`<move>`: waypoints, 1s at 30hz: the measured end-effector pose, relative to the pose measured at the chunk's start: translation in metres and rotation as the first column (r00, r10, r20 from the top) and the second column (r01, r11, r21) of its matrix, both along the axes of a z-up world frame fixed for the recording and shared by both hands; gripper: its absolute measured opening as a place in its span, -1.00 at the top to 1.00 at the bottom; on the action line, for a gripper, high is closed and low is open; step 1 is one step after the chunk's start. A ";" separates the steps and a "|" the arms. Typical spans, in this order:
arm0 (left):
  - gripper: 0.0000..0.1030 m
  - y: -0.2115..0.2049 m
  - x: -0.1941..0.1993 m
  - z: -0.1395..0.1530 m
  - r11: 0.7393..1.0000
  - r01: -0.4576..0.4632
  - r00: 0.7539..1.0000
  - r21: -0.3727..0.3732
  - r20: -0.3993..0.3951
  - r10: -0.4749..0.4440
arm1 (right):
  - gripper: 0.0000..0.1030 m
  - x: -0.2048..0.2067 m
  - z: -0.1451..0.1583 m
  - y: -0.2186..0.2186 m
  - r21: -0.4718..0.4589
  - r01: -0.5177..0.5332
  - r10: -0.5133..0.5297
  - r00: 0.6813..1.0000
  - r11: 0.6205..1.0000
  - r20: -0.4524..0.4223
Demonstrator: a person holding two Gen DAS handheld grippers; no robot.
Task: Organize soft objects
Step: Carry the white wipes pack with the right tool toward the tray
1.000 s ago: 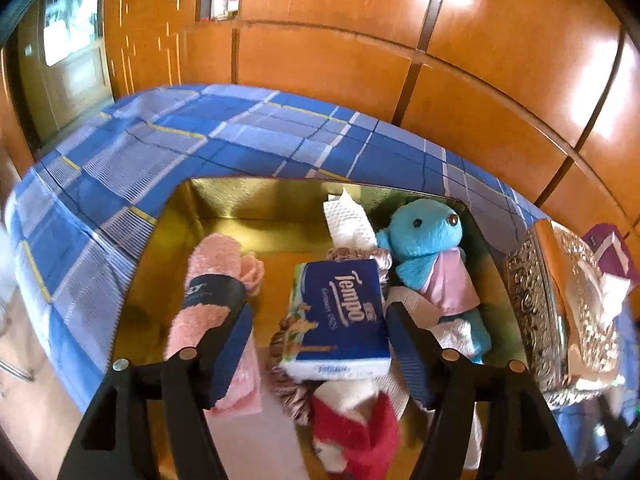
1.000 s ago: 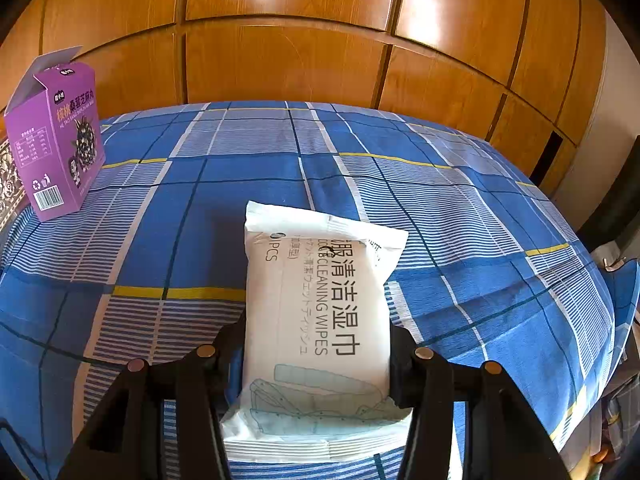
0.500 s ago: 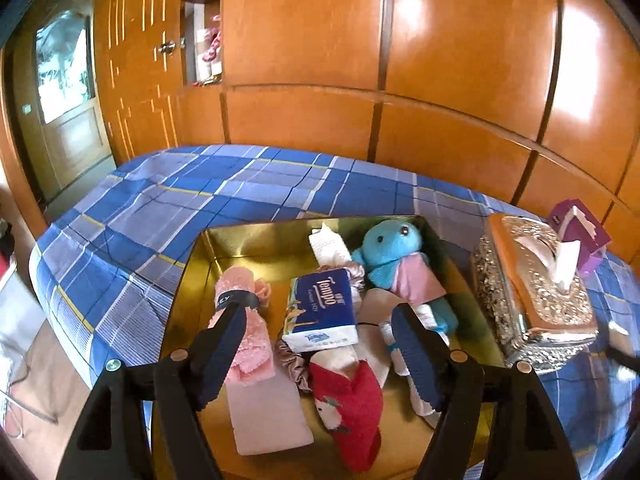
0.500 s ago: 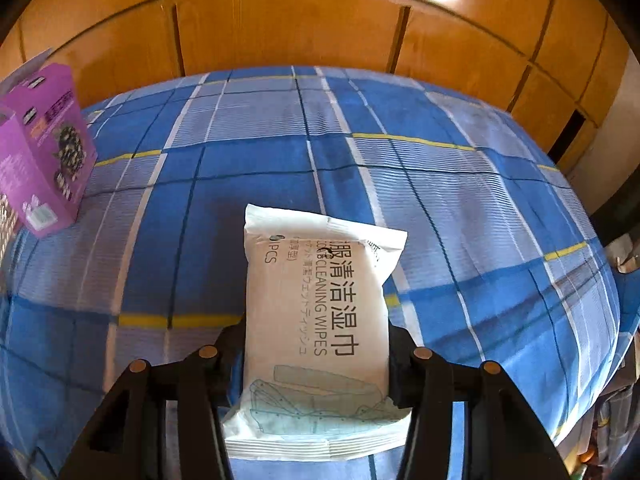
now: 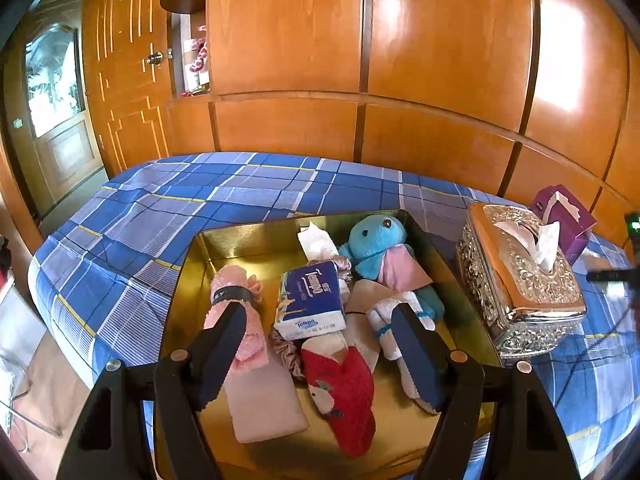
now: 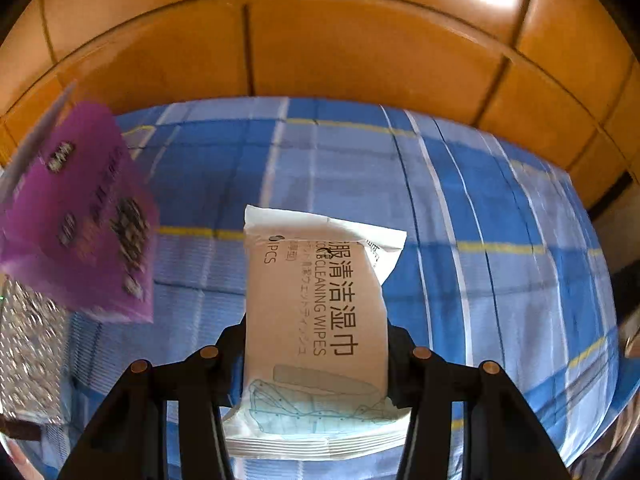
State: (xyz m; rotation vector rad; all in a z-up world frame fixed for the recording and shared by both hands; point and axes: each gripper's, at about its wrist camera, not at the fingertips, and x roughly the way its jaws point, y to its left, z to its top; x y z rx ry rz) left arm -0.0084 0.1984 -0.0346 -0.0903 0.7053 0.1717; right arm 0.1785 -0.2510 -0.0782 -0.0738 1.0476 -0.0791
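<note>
While the right gripper [image 6: 316, 344] pinches a white pack of wipes [image 6: 316, 320] by its two long sides, the pack hangs clear above the blue plaid bed [image 6: 460, 208], its long axis running straight along the fingers and its sealed end pointing forward, away from the camera. Printed text runs lengthwise down the pack, and the near end fans out below the fingers. To the left of it, blurred, a purple box [image 6: 80, 216] stands on the bed, with the corner of a silver embossed tissue box [image 6: 28, 352] just below it at the frame's edge.

From the left wrist view, the left gripper [image 5: 320, 356] hovers with its jaws spread wide and nothing between them, above a gold tin tray [image 5: 240, 240] that sits on the bed [image 5: 140, 220]. Inside the tray, a rolled pink towel [image 5: 232, 304] with a dark band lies lengthwise at the left, a blue tissue pack [image 5: 312, 304] rests tilted in the middle, and a teal stuffed toy [image 5: 376, 244] lies at the back right with its head toward the wooden wall [image 5: 440, 60]. A red sock [image 5: 344, 392] lies in front, toe toward the camera, and a white rolled cloth [image 5: 384, 316] sits beside the right finger. The silver tissue box [image 5: 524, 280] stands just right of the tray, with the purple box [image 5: 568, 220] behind it.
</note>
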 end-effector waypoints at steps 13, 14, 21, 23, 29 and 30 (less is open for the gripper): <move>-0.47 -0.004 0.000 -0.009 1.000 0.024 0.999 -0.013 -0.023 -0.025 | 0.02 0.036 0.051 0.026 -0.085 -0.055 0.060 0.997 0.995 0.054; -0.47 -0.005 0.000 -0.010 1.000 0.026 0.999 -0.012 -0.024 -0.026 | 0.02 0.038 0.056 0.026 -0.081 -0.051 0.056 0.997 0.995 0.060; -0.47 -0.006 0.000 -0.014 0.999 0.031 0.999 -0.026 -0.036 -0.032 | 0.02 0.047 0.092 0.036 -0.042 -0.098 0.102 0.986 0.994 0.132; -0.47 -0.005 0.000 -0.013 0.999 0.031 0.999 -0.032 -0.036 -0.032 | 0.02 0.047 0.101 0.043 -0.057 -0.118 0.126 0.980 0.991 0.153; -0.47 -0.006 -0.001 -0.012 0.999 0.035 0.999 -0.037 -0.035 -0.037 | 0.02 0.061 0.127 0.072 -0.110 -0.173 0.191 0.964 0.979 0.183; -0.47 -0.007 -0.002 -0.012 0.999 0.036 0.999 -0.038 -0.036 -0.037 | 0.02 0.065 0.129 0.078 -0.120 -0.182 0.202 0.963 0.976 0.180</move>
